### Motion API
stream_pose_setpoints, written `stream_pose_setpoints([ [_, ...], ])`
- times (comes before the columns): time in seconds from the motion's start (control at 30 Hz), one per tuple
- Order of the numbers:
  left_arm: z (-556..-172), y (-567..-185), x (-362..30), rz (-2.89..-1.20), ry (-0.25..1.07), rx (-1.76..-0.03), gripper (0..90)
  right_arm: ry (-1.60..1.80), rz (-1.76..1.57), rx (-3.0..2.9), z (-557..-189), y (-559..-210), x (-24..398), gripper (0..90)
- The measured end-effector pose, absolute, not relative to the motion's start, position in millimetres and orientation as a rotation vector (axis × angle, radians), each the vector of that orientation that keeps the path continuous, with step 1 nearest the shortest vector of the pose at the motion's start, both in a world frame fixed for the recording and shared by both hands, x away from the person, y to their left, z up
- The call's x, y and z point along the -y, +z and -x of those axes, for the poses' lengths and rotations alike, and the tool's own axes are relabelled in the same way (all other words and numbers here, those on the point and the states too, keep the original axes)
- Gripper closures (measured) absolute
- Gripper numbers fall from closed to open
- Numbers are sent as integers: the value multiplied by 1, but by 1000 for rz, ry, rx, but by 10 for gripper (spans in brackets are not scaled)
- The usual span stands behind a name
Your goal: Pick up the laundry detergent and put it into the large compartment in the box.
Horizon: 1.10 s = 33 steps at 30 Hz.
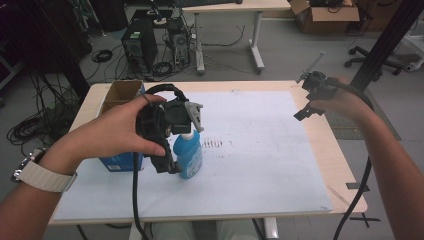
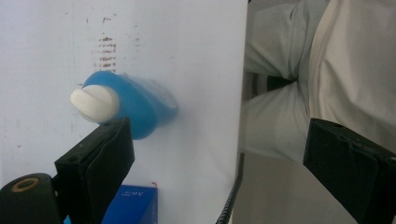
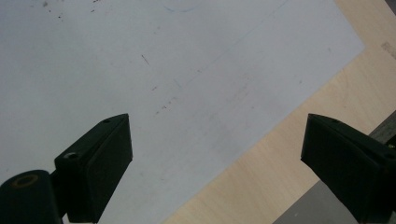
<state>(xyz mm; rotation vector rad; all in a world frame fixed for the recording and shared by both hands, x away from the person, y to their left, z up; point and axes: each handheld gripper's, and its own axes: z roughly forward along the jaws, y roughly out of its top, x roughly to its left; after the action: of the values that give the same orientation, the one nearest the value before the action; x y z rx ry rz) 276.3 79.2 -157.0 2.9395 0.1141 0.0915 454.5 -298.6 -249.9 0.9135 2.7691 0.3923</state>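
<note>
I find the left gripper (image 1: 172, 150) held in the person's left hand (image 1: 117, 131) over the left half of the table (image 1: 310, 127), directly above a blue bottle (image 1: 190, 157) with a white cap (image 2: 95, 102). The bottle stands upright on the white sheet (image 1: 250, 150) that covers most of the tabletop, just beside a blue box (image 1: 120, 161) at the left edge; an open cardboard box (image 1: 121, 94) sits behind that. In the left gripper view, I see the jaws spread wide with nothing between them: the bottle lies beyond the left jaw, apart from the pads, and the right jaw hangs over the person's lap past the table edge. A patch of dark smudges (image 2: 108, 49) marks the sheet just beyond the bottle. The right gripper (image 1: 312, 97) is raised over the far right corner of the table, well apart from the bottle. Its own view shows both jaws spread wide and empty above the sheet's edge and bare wood.
</note>
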Motion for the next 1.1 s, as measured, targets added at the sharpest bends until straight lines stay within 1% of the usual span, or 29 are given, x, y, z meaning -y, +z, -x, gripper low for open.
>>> stream_pose_setpoints([
  [0.1,-275,-156,-80,-2940,97,-127,91,392,-910,-2768,-454,-248,298,88],
  [0.23,-275,-153,-81,-2930,97,-188,89,400,-901,-2769,-452,-246,297,88],
  [0.43,-279,-148,-82,-2889,152,-377,70,394,-891,-2771,-451,-247,295,89],
  [0.5,-280,-146,-82,-2893,156,-392,70,400,-890,-2770,-451,-247,295,88],
  [0.53,-280,-144,-82,-2876,167,-445,70,408,-890,-2767,-450,-246,295,89],
  [0.57,-280,-144,-82,-2876,167,-445,70,409,-888,-2768,-450,-246,295,89],
  [0.6,-281,-142,-81,-2856,184,-514,70,406,-889,-2768,-449,-245,296,89],
  [0.73,-285,-137,-81,-2796,197,-675,70,410,-895,-2764,-448,-245,298,89],
  [0.77,-285,-137,-81,-2796,197,-675,70,410,-895,-2764,-448,-245,298,89],
  [0.93,-292,-133,-84,-2713,194,-840,71,413,-891,-2763,-448,-245,298,89],
  [1.0,-292,-132,-85,-2697,195,-859,74,410,-890,-2761,-448,-245,297,88],
  [1.1,-296,-132,-87,-2653,221,-935,76,401,-890,-2760,-450,-246,297,88],
])
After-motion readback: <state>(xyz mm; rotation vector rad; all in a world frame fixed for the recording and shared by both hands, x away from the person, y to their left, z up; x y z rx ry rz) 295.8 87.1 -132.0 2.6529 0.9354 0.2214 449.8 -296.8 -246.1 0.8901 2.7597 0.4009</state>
